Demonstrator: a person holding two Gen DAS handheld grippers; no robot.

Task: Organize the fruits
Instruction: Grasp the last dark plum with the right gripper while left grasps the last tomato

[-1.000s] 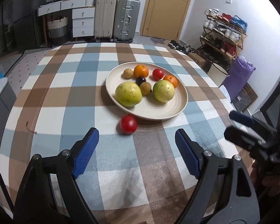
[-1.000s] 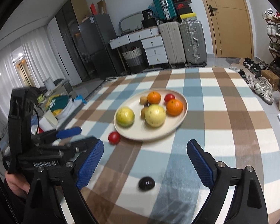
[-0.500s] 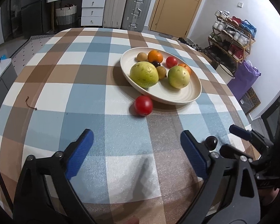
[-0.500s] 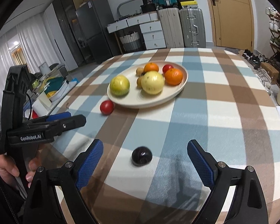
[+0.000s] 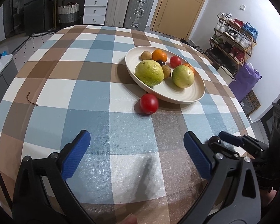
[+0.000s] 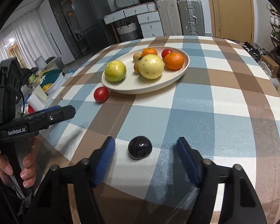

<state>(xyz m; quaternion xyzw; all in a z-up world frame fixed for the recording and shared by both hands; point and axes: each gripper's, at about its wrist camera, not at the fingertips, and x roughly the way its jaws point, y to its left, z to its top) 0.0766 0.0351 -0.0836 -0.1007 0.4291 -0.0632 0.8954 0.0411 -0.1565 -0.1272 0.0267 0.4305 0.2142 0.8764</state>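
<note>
A cream plate (image 5: 196, 97) (image 6: 184, 65) on the checked tablecloth holds two yellow-green fruits, oranges, a red tomato and small brown and dark fruits. A loose red tomato (image 5: 149, 103) (image 6: 101, 94) lies on the cloth against the plate's near rim. A dark purple fruit (image 6: 140, 147) (image 5: 214, 140) lies near the table's front edge. My right gripper (image 6: 145, 150) is open, its blue fingers on either side of the dark fruit, not touching it. My left gripper (image 5: 137, 144) is open and empty, low over the cloth short of the loose tomato.
The round table's edge curves close on all sides. A small brown cord (image 5: 30, 99) lies on the cloth at left. Suitcases (image 5: 138, 9), drawers, a door and a shoe rack (image 5: 233, 41) stand beyond the table.
My right gripper has moved forward and down so the dark fruit now sits between its fingers, which have narrowed. My left gripper has dropped lower and come closer to the loose tomato.
</note>
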